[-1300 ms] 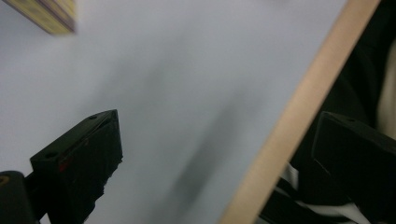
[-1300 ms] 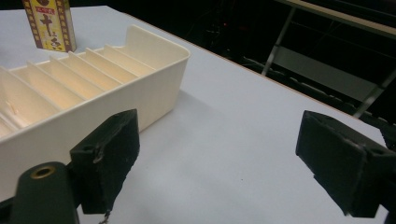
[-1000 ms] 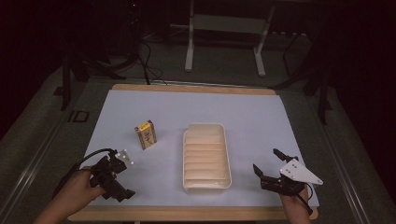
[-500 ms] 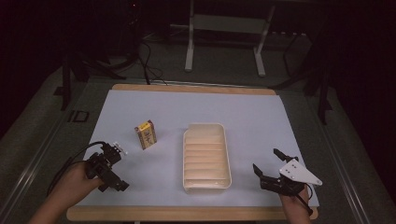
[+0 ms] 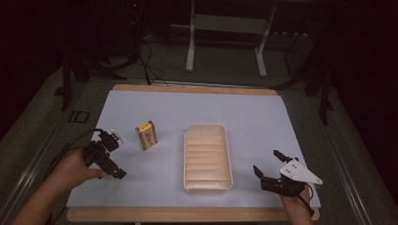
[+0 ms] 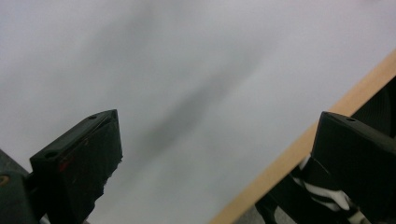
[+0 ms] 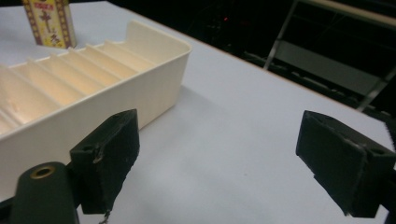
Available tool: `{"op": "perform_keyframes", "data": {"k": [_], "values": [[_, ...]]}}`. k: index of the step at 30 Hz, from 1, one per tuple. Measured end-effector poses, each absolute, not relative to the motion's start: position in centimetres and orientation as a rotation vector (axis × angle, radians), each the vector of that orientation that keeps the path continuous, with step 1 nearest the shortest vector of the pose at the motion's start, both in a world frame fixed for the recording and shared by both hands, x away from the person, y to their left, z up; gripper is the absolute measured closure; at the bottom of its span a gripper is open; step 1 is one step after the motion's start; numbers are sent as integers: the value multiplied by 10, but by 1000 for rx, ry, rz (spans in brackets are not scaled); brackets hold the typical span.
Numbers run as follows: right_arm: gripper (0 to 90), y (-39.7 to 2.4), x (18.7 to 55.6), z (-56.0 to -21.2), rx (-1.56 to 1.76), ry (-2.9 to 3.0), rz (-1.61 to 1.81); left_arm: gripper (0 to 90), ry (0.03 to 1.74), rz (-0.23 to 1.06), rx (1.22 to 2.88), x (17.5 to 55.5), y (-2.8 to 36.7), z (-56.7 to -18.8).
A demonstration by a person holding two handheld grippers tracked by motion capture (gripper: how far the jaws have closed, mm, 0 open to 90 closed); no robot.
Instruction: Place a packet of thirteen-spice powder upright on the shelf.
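A small yellow box (image 5: 146, 135) stands upright on the white sheet, left of an empty cream ribbed tray (image 5: 209, 159). My left gripper (image 5: 116, 155) is at the front left of the table, a little nearer than the box and to its left. It is open, and the left gripper view has bare sheet (image 6: 187, 93) between the jaws. My right gripper (image 5: 267, 161) is open near the front right, just right of the tray. The right gripper view looks past the tray's wall (image 7: 140, 93) to the box (image 7: 48, 23); nothing is between those jaws.
The table's wooden front edge (image 5: 187, 214) runs just below both hands, and it crosses the left gripper view (image 6: 289, 154). Bare sheet lies right of the tray (image 7: 243, 121). Stands and cables sit on the dark floor behind the table (image 5: 225, 42).
My left gripper has lifted away from the front edge and moved farther onto the table, toward the box, turning as it went. The right gripper, tray and box have stayed put.
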State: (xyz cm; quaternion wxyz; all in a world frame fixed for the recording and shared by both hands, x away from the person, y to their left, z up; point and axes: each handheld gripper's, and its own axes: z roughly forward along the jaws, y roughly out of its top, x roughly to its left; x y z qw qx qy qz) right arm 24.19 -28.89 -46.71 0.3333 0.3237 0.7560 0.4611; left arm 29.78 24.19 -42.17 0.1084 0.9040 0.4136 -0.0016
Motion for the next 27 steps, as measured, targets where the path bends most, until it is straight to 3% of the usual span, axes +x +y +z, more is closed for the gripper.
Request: {"op": "perform_keyframes", "data": {"k": [17,27], "values": [[136,-286,243,-471,828,2033,1210,24,1070,136,2676,342,238,-411],[135,-287,244,-471,831,2035,1211,25,1008,154,2644,362,229,-411]]}}
